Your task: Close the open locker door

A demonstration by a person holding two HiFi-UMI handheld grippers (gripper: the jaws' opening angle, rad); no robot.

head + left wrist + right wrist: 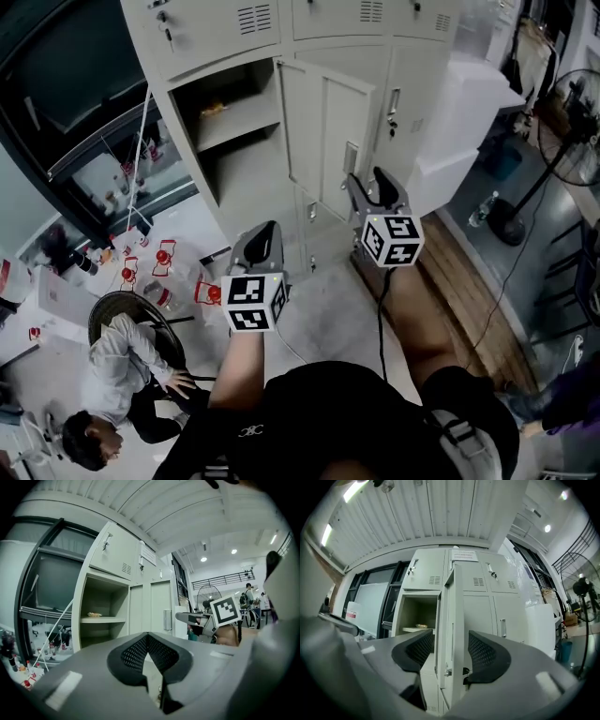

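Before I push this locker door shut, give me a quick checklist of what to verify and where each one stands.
1. Locker door closed: it stands swung out, not ok.
2. Right gripper ready: jaws apart, door edge lined up between them, ok.
3. Door edge actually reaching in between the pads: cannot tell.
4. Left gripper out of the way: shut, empty, clear of the door, ok.
5. Small item on the shelf: lies inside the frame, ok.

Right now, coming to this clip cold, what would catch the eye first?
The open locker door stands swung out at centre, baring a shelved compartment to its left. The right gripper is at it, jaws apart with the door's edge between them; the left gripper sits lower left, shut.
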